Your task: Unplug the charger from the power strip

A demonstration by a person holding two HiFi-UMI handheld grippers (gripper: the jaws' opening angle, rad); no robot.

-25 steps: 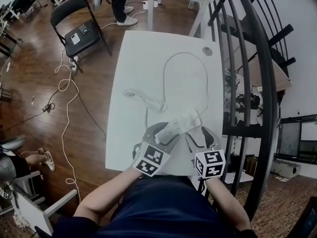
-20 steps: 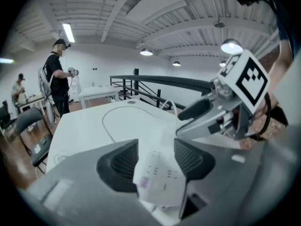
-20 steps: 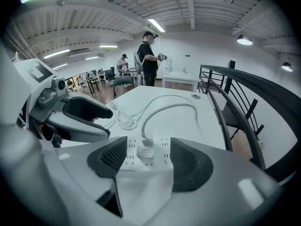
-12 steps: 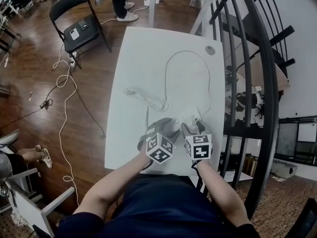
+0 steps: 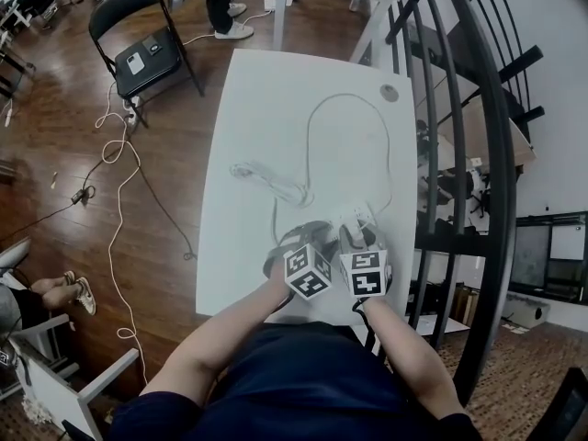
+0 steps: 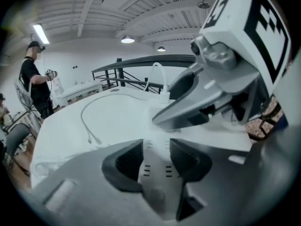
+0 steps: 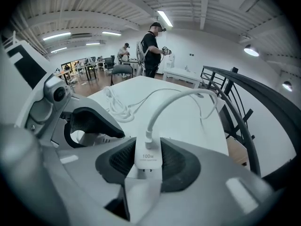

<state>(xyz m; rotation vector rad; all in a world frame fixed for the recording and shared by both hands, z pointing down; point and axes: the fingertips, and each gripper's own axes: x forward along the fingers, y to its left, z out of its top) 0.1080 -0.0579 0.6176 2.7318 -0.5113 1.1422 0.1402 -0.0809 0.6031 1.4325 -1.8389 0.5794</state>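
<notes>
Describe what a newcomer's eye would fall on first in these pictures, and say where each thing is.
At the near edge of the white table, the left gripper and right gripper work side by side. The right gripper's jaws have just been closing and clamp a white charger, whose cable loops away across the tabletop. The left gripper's jaws have also just been closing and grip the white power strip.

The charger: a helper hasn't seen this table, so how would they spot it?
At the near edge of the white table lies the power strip. The charger is the small white block plugged into it, between the pads of the right gripper, whose jaws have just been closing on it. Only it reads 100w and has a white cable entering its top.
</notes>
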